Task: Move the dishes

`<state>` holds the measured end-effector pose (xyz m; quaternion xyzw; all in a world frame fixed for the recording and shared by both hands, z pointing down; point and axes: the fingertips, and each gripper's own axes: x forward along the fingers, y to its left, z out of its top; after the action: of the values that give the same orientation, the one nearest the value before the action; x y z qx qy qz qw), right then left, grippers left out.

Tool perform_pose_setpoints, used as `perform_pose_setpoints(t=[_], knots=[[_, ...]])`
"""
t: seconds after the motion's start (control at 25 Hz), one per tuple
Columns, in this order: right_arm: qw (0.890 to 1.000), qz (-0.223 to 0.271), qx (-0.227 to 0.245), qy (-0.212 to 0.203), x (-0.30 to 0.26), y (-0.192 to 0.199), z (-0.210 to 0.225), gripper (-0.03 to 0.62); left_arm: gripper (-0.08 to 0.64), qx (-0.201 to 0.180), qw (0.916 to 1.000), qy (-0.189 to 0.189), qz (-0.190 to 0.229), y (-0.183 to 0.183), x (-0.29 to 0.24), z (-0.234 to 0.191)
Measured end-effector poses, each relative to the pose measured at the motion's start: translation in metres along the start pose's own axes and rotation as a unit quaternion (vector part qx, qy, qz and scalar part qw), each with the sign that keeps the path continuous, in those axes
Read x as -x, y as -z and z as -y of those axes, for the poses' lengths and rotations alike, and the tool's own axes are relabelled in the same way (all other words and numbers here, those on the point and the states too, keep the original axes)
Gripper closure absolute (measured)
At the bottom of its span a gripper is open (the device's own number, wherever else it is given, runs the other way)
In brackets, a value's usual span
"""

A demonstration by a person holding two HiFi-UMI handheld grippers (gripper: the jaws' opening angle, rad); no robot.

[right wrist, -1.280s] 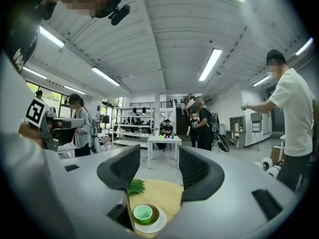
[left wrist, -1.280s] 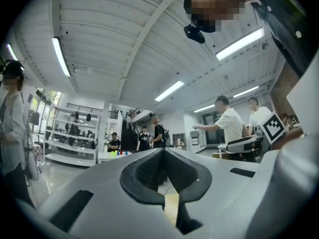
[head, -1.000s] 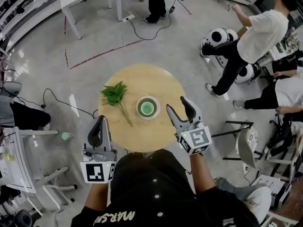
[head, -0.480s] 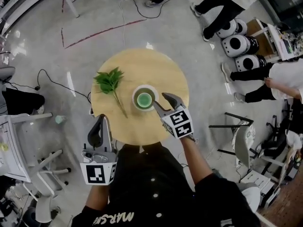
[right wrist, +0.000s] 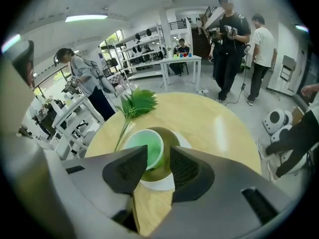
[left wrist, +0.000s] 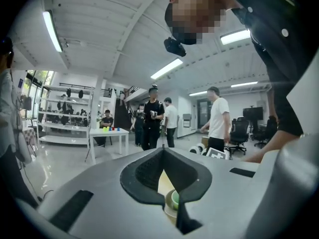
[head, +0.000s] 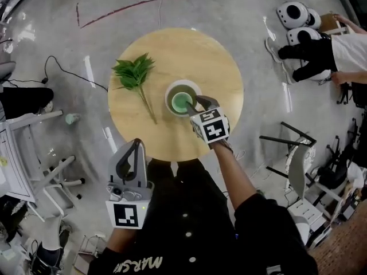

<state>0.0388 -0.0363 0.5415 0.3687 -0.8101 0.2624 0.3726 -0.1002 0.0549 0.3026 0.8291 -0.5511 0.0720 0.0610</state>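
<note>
Looking down from the head view, find the green cup on its white saucer mid-way across the round wooden counter, just ahead of the right tool; place the left tool well back, off the near edge.

Switching to the left gripper view, note pads pressed together, empty.

Turning to the right gripper view, see jaws just closing, spread astride the cup's smooth, glossy round wall, not yet pinching.
</note>
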Motion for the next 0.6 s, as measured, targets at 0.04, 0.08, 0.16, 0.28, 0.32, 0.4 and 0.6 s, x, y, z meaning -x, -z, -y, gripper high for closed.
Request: perform_pose_setpoints(t=[0.04, 0.08, 0.16, 0.28, 0.32, 0.4, 0.6], knots=[[1.0, -0.003, -0.005, 0.002, -0.004, 0.002, 0.001, 0.46, 0.543, 0.0, 1.0, 0.003, -0.003, 0.003, -0.001, 0.002], [1.0, -0.005, -0.011, 0.004, -0.006, 0.003, 0.003, 0.463, 0.543, 0.001, 1.0, 0.006, -0.006, 0.006, -0.002, 0.004], [1.0, -0.006, -0.024, 0.005, -0.01, 0.005, 0.005, 0.482, 0.543, 0.006, 0.9999, 0.008, -0.01, 0.011, -0.004, 0.006], [0.999, -0.009, -0.039, 0.009, -0.015, 0.008, 0.007, 0.539, 0.543, 0.011, 0.9998, 0.01, -0.014, 0.017, -0.007, 0.007], [0.999, -0.011, -0.04, 0.011, -0.016, 0.008, 0.008, 0.554, 0.543, 0.011, 0.9998, 0.011, -0.015, 0.019, -0.008, 0.007], [0.999, -0.013, -0.04, 0.013, -0.017, 0.009, 0.009, 0.569, 0.543, 0.012, 0.9997, 0.012, -0.018, 0.021, -0.009, 0.007], [0.999, -0.008, -0.038, 0.01, -0.013, 0.003, 0.009, 0.572, 0.543, 0.013, 0.9996, 0.012, -0.022, 0.021, -0.013, 0.008]])
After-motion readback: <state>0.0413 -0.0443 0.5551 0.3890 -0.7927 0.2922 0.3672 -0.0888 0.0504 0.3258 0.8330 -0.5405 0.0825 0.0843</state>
